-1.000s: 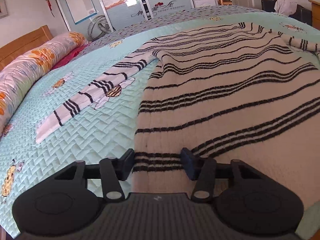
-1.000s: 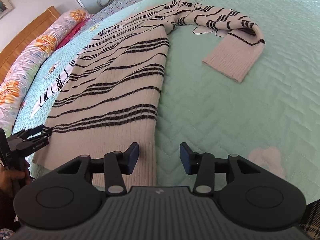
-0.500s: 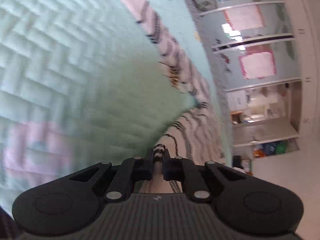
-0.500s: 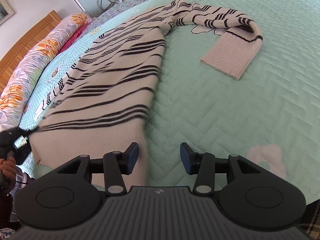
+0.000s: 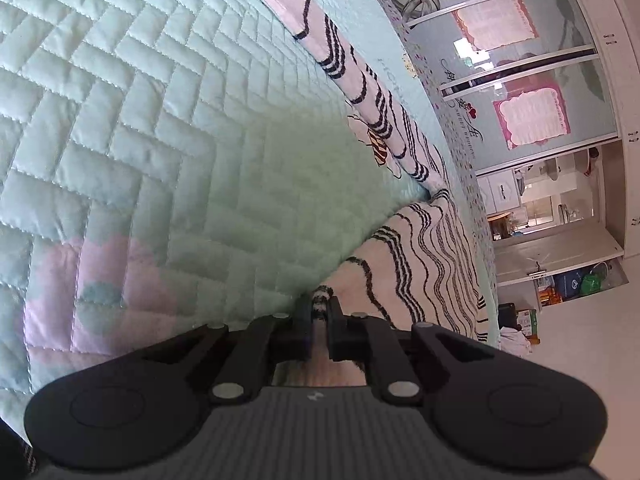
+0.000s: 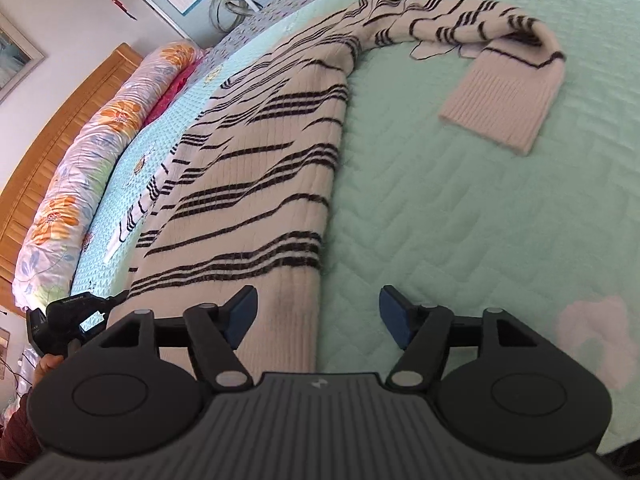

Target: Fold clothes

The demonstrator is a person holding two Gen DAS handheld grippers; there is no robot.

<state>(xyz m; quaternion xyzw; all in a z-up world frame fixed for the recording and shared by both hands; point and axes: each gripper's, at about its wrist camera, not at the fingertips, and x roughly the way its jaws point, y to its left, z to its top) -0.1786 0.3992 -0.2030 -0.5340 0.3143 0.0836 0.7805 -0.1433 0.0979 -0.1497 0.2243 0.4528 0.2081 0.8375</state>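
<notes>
A cream sweater with black stripes (image 6: 260, 184) lies flat on the mint quilted bedspread (image 6: 480, 220), one sleeve bent with its cuff (image 6: 504, 108) at the right. My left gripper (image 5: 319, 308) pinches the sweater's (image 5: 420, 248) striped hem corner; its jaws are opening slightly with the cloth still between the pads. The other sleeve (image 5: 352, 80) stretches away over the bedspread (image 5: 120, 120). My right gripper (image 6: 318, 308) hovers over the hem's right corner, jaws opening wide, touching nothing. The left gripper (image 6: 116, 300) shows at the hem's left corner, held by a hand (image 6: 48, 364).
A rolled floral quilt (image 6: 100, 132) lies along the wooden headboard (image 6: 60, 128) at the left. Wardrobe doors with pink decals (image 5: 520, 60) stand beyond the bed. Bare bedspread extends right of the sweater.
My left gripper has shut on the hem corner and rolled onto its side, tugging the sweater's left edge. The right gripper's jaws have spread wider; that hand has hardly moved.
</notes>
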